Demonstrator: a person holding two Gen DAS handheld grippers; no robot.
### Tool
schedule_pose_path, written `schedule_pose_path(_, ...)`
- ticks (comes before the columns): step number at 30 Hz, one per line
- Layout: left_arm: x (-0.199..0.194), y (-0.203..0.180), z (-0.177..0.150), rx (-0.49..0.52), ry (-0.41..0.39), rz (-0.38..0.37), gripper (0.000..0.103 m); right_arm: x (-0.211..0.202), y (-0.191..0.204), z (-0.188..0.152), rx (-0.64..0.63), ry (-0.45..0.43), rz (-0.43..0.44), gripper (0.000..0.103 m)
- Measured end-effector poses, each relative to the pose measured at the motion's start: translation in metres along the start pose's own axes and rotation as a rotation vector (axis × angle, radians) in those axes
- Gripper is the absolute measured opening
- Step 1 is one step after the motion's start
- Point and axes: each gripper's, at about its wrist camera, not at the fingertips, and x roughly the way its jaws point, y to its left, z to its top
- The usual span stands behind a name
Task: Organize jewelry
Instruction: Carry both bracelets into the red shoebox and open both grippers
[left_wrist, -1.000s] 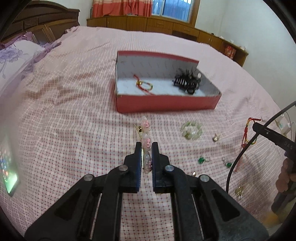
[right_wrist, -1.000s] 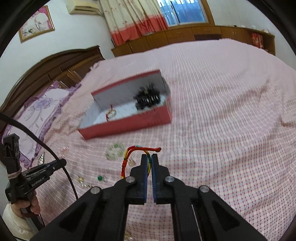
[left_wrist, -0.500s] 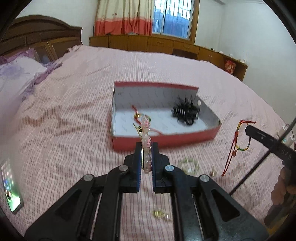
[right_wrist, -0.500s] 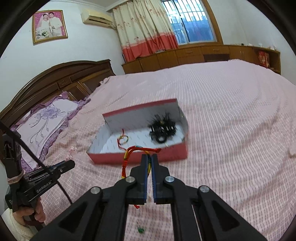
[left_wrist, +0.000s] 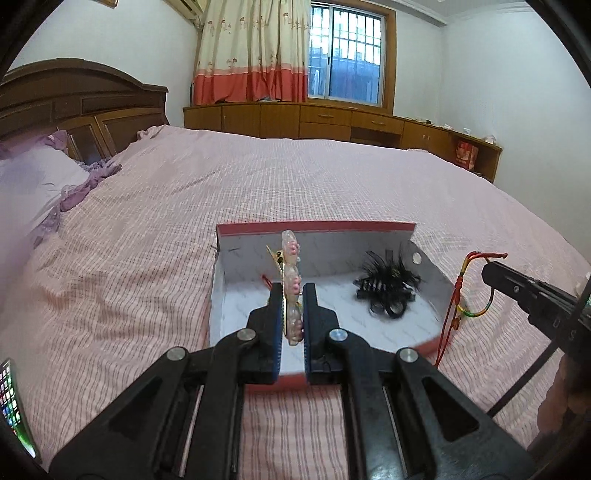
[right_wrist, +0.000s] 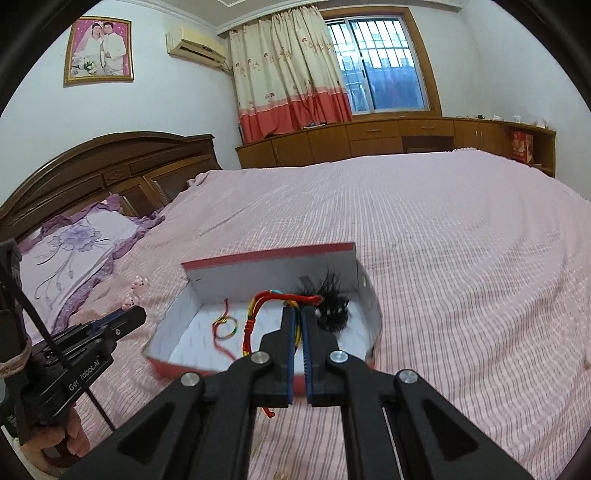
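An open red box (left_wrist: 314, 226) (right_wrist: 269, 255) with a white inside lies on the pink bed. In it rest a black feathered hair clip (left_wrist: 388, 290) (right_wrist: 334, 306) and a red corded bracelet (right_wrist: 225, 326). My left gripper (left_wrist: 291, 291) is shut on a clear hair clip with pink beads (left_wrist: 291, 273), held upright above the box's near left part. My right gripper (right_wrist: 300, 314) is shut on a red, yellow and green braided cord (right_wrist: 258, 306) (left_wrist: 458, 295), which hangs over the box's near edge.
A pink checked bedspread (right_wrist: 461, 258) covers the bed. A phone (left_wrist: 11, 402) lies at the left edge. A purple floral pillow (right_wrist: 74, 243) and a dark wooden headboard (right_wrist: 110, 166) stand at the left. Wooden cabinets (left_wrist: 332, 122) line the far wall below the window.
Both grippers rose and moved forward to the box, each carrying its piece. The loose jewelry on the bedspread has dropped out of view below.
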Motion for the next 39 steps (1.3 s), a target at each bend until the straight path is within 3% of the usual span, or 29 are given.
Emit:
schedule_pose_path(12,0.061,0.015,0.006,-0.029,-0.006,0.057,0.001,0.066,-0.01,0.007,-0.023,-0.001,-0.08,0.005)
schedule_pose_path(25,0.086,0.019,-0.003,-0.027,0.074,0.016,0.003,0.105,-0.012,-0.006,-0.026,0.082,-0.126,0.006)
schedule_pose_path(27,0.084,0.017,-0.002,-0.014,0.082,0.01,0.009,0.106,-0.013,-0.006,-0.019,0.095,-0.13,0.014)
schedule_pose_path(29,0.08,0.015,-0.001,-0.008,0.081,0.0,0.017,0.105,-0.015,-0.005,-0.004,0.1,-0.128,0.033)
schedule_pose_path(39,0.04,0.015,0.008,-0.039,0.104,-0.113,0.023,0.06,-0.018,0.007,0.043,0.062,-0.095,0.033)
